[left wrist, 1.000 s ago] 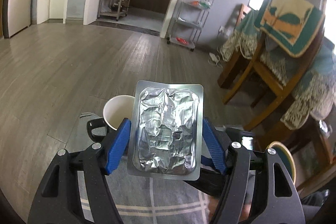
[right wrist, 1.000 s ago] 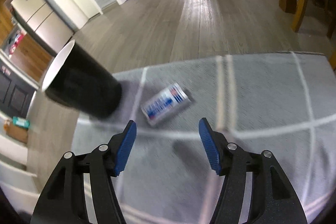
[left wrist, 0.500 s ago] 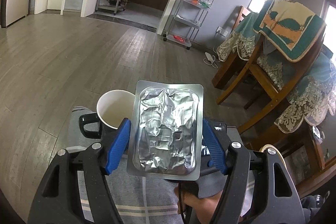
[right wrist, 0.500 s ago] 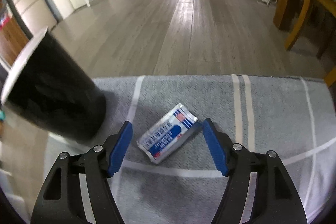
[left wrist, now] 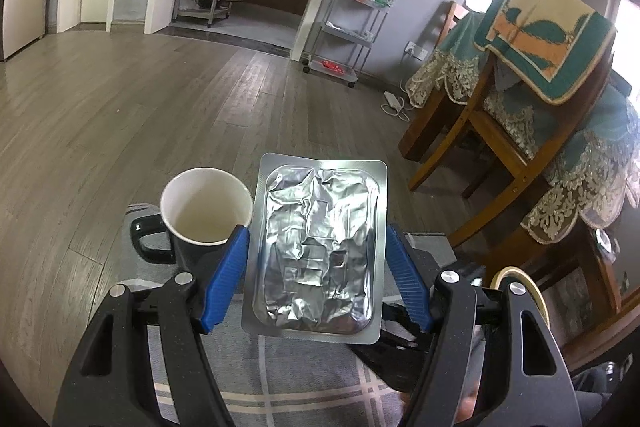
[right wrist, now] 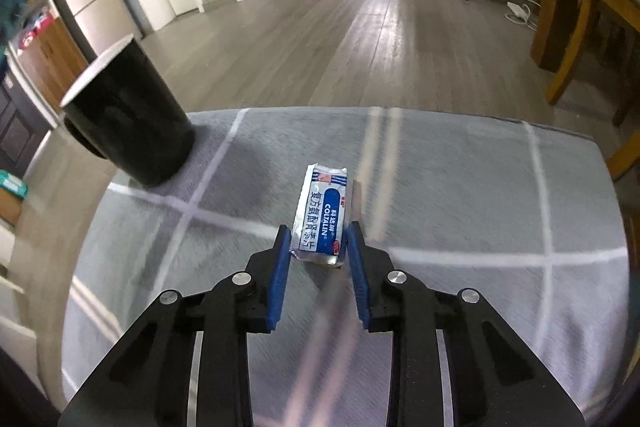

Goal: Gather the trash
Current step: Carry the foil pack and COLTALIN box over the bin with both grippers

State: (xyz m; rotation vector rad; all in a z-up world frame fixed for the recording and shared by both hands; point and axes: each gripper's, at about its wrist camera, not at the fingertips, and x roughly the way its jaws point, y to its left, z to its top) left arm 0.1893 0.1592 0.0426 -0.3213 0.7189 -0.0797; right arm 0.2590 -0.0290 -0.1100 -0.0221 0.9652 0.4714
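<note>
Crinkled silver foil covers the flat, round-cornered blister pack point(left wrist: 318, 251) that stands upright between the blue ribbed pads of the left gripper point(left wrist: 318, 267), which pinches it by its side edges. Just behind it a black mug point(left wrist: 188, 227) with a white inside and a looped handle stands on the cloth. Seen from the right wrist, the right gripper point(right wrist: 318, 247) has its fingers drawn close around the near end of a small, creased foil packet point(right wrist: 322, 215) printed in blue, white and red; the pads point(right wrist: 280, 275) sit at its two long edges, though the frame does not settle whether the packet is lifted or lies on the cloth. The mug point(right wrist: 128, 115), glossy and cylindrical, stands well to the left of it. Underneath spreads a soft grey cloth point(right wrist: 460, 195) crossed by pale stripes in a wide grid. Beyond it run grey wood-look floorboards point(right wrist: 360, 39), with white doors, metal wire shelving point(left wrist: 352, 15) on wheels, and wooden chairs point(left wrist: 492, 115) draped in teal lace-edged fabric along the right of the room.
</note>
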